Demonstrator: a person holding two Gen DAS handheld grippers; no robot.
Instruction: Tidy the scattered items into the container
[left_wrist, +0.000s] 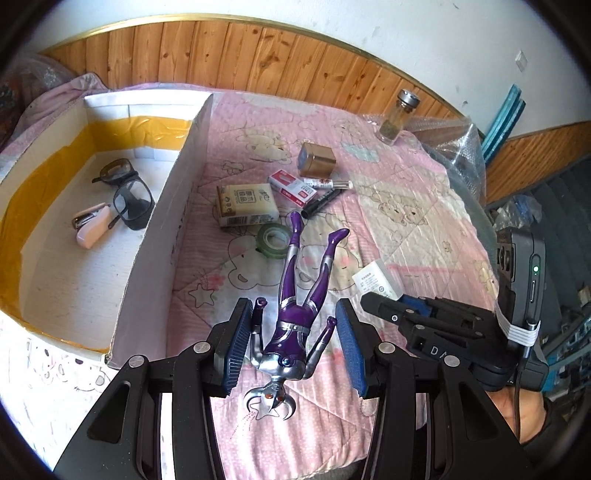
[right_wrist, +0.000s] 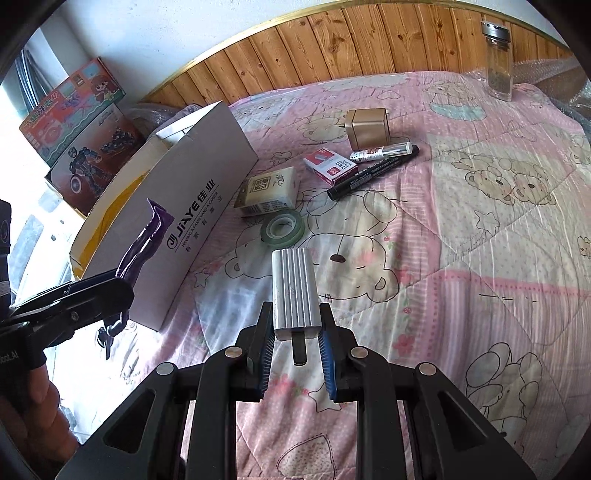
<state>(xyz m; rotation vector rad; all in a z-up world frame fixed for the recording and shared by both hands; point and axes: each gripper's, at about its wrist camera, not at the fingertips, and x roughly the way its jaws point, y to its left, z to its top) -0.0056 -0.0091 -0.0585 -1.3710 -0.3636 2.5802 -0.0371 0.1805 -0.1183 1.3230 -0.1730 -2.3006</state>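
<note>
The left gripper (left_wrist: 291, 343) holds a purple figure (left_wrist: 291, 314) head-down; its jaws stand wide, the left pad (left_wrist: 236, 350) against one arm of the figure. Whether the right pad touches the other arm cannot be told, but the figure appears carried clear of the quilt (left_wrist: 406, 221).

The right gripper (right_wrist: 296, 354) is clamped on a ribbed silver charger (right_wrist: 293, 291), prongs pointing back between the fingers.

Left of the left fingers stands the box (left_wrist: 162, 206), open-topped. Inside it lie glasses (left_wrist: 125, 192) and a pink stapler (left_wrist: 92, 223): two items judged done.

Beyond both sets of fingers, loose on the quilt: a green tape roll (right_wrist: 282, 229), a tissue pack (right_wrist: 271, 192), a red staple box (right_wrist: 330, 168), a black marker (right_wrist: 373, 171), a small white tube (right_wrist: 380, 151) and a gold cube (right_wrist: 365, 127). A glass jar (right_wrist: 498, 59) stands well apart at the far edge; whether it belongs to the task is unclear.

Assessment: an early stage. Two items are boxed, two are in hand awaiting deposit, and at least six remain scattered.
</note>
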